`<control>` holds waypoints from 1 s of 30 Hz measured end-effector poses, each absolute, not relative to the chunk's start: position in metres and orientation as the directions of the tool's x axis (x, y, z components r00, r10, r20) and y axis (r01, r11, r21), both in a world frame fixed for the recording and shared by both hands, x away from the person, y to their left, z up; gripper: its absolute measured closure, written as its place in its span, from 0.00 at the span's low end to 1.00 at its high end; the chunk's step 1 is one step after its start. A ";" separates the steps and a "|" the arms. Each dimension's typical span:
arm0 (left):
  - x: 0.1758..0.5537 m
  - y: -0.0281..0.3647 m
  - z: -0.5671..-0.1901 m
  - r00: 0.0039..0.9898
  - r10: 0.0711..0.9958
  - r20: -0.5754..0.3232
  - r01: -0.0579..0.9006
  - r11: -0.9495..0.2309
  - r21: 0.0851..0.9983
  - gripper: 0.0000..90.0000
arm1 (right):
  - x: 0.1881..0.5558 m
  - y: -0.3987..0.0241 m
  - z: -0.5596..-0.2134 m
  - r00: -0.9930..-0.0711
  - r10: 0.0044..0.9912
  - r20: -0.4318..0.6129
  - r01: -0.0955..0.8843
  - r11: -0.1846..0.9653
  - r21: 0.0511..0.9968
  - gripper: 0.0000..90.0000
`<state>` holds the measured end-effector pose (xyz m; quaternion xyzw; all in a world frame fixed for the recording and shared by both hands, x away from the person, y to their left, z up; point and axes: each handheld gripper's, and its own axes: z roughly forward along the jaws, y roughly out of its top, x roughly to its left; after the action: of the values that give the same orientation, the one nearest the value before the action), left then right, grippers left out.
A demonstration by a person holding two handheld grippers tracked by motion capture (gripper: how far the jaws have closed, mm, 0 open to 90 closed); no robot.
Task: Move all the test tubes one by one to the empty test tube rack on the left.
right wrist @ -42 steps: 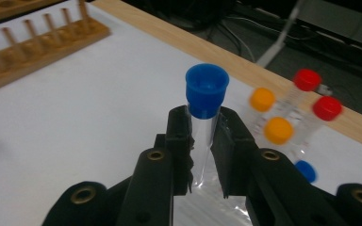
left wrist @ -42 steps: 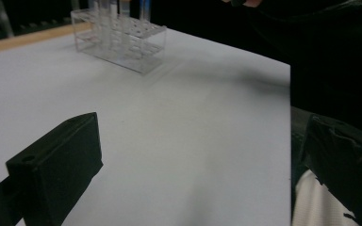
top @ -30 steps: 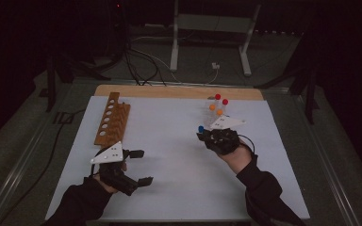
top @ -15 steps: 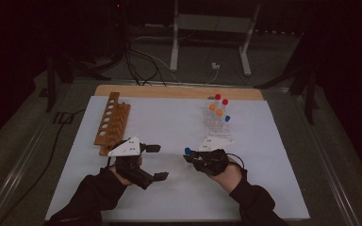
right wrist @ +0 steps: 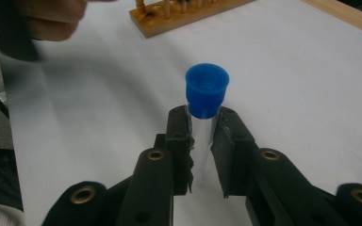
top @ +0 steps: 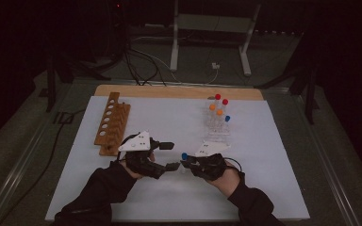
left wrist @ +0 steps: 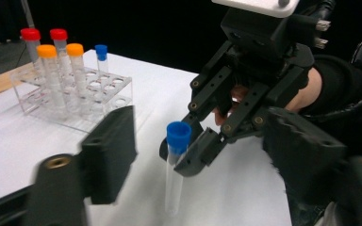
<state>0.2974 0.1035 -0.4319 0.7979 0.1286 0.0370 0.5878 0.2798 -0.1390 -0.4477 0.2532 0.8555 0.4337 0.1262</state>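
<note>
In the high view, the two hands meet near the front middle of the white table (top: 283,155). The right gripper (top: 186,163) holds a clear tube with a blue cap (top: 184,156) just under the cap. The left gripper (top: 172,155) points toward this tube from the left; its jaws have just been closing and stand apart. Behind the right hand stands a clear plastic rack (top: 217,125) with red, orange and blue capped tubes. A wooden rack (top: 111,123) lies at the left part of the table.

In the left gripper view, the blue-capped tube (left wrist: 175,169) stands upright, its lower end close to the table, and I cannot tell if it touches. The right gripper (left wrist: 188,153) clamps it just below the cap. The left gripper's own two black jaws are on both sides of the tube, well apart from it, so they do not press on it. The clear plastic rack (left wrist: 101,101) stands at the back left with five capped tubes (left wrist: 52,70) in it.

In the right gripper view, the jaws are closed on the glass of the tube (right wrist: 202,129), and the blue cap (right wrist: 207,89) stands right above the tips. The wooden rack (right wrist: 179,14) is at the top, far behind the tube.
</note>
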 end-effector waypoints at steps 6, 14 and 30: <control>0.302 0.095 -0.435 0.963 0.256 -0.084 0.161 -0.296 0.941 0.46 | 0.279 -0.139 -0.447 -0.842 0.540 0.001 0.320 0.497 0.807 0.85; 0.308 0.087 -0.441 0.961 0.267 -0.073 0.160 -0.319 0.934 0.60 | 0.279 -0.140 -0.446 -0.844 0.536 0.005 0.318 0.492 0.811 0.85; 0.313 0.076 -0.446 0.970 0.236 -0.058 0.140 -0.348 0.927 0.84 | 0.280 -0.142 -0.446 -0.839 0.543 0.013 0.327 0.486 0.811 0.85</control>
<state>0.3132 0.0758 -0.4460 0.8197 0.1147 0.0429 0.5595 0.2800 -0.1421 -0.4459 0.2550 0.8530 0.4383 0.1235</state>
